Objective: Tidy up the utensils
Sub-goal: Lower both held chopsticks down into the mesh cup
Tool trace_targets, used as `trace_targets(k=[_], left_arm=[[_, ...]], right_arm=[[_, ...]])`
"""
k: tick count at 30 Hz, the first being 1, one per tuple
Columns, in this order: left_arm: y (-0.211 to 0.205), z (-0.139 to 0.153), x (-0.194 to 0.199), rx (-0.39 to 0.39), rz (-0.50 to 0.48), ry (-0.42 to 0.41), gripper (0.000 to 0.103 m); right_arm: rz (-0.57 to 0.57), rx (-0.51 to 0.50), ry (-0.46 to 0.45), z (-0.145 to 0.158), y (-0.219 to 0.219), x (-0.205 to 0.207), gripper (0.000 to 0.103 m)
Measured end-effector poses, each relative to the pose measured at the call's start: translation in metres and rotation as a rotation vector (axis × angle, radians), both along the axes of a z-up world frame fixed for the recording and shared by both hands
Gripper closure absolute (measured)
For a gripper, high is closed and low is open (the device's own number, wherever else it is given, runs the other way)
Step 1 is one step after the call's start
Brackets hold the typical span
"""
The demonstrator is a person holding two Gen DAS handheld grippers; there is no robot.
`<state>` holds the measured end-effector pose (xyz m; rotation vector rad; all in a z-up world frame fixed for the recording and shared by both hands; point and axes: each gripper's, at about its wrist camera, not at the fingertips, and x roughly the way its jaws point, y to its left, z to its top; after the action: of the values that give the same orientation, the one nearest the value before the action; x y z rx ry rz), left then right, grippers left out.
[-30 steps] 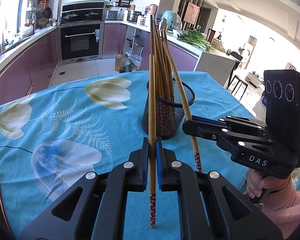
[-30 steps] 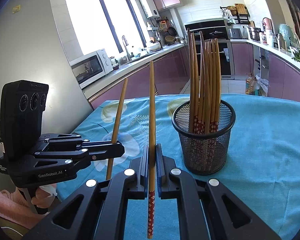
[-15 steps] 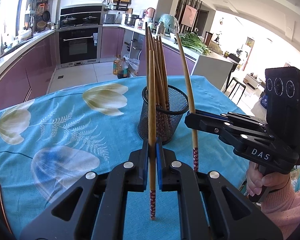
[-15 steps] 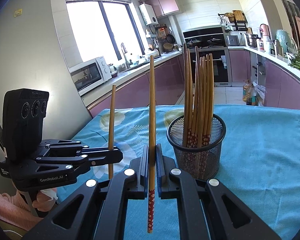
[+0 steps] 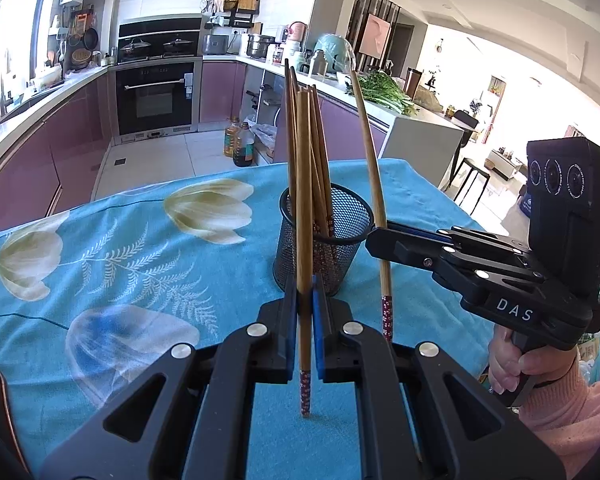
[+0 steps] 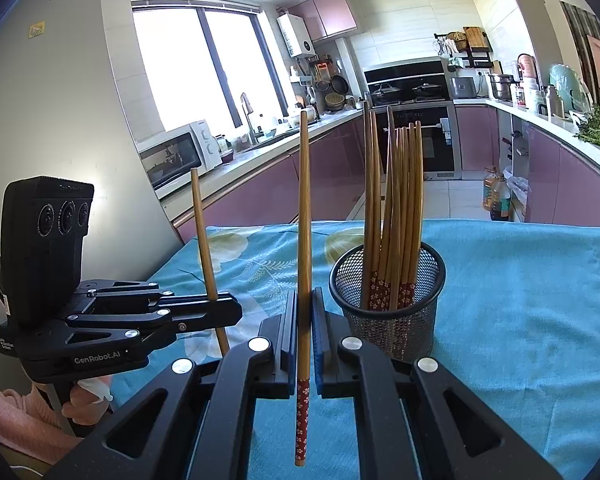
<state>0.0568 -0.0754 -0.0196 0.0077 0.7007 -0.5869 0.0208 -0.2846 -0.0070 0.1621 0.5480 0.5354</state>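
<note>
A black mesh cup stands on the teal flowered tablecloth with several wooden chopsticks upright in it. My left gripper is shut on one chopstick, held nearly upright just in front of the cup, red patterned end down. My right gripper, beside the cup's right rim, is shut on a second chopstick. In the right wrist view that gripper clamps its chopstick left of the cup. My left gripper is further left with its own chopstick.
A person's hands in pink sleeves hold both handles. The table's far edge drops to the kitchen floor, where oil bottles stand. Purple cabinets, an oven and a counter with greens lie behind.
Both held chopsticks have swung from leaning toward the cup to nearly upright. The right one no longer crosses over the cup and now stands beside its rim. Both grips stayed shut.
</note>
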Motion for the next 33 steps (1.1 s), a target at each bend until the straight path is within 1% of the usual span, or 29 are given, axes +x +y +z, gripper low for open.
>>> trace_targets(k=[22,33], left_arm=[[-0.003,0.011,0.002,-0.004,-0.009,-0.032,0.096],[-0.004,0.017,0.001,0.009,-0.012,-0.048,0.096]], right_arm=[[-0.015,0.010,-0.028,0.004,-0.002,0.003,0.097],[-0.020,0.014,-0.045,0.007,-0.005,0.000,0.097]])
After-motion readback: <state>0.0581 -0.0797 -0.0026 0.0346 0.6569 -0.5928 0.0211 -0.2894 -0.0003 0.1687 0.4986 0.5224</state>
